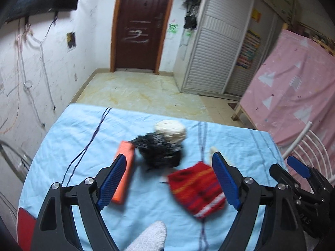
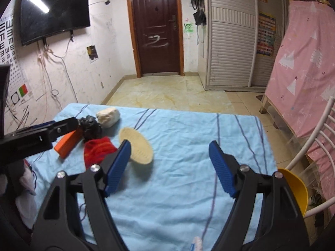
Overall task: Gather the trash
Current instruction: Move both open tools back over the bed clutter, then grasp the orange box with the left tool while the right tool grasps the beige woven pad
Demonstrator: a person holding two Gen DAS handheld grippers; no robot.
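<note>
orange box lies flat, long axis seemingly pointing toward door.

Eye chart on wall — rows of E's.

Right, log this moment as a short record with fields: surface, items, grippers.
surface: table under a light blue striped cloth
items: orange box, black crumpled bag, white lump, red wrapper, round cream disc
left gripper: open, above the cluster, holding nothing
right gripper: open, over bare cloth, holding nothing
collected so far: nothing visible
</note>
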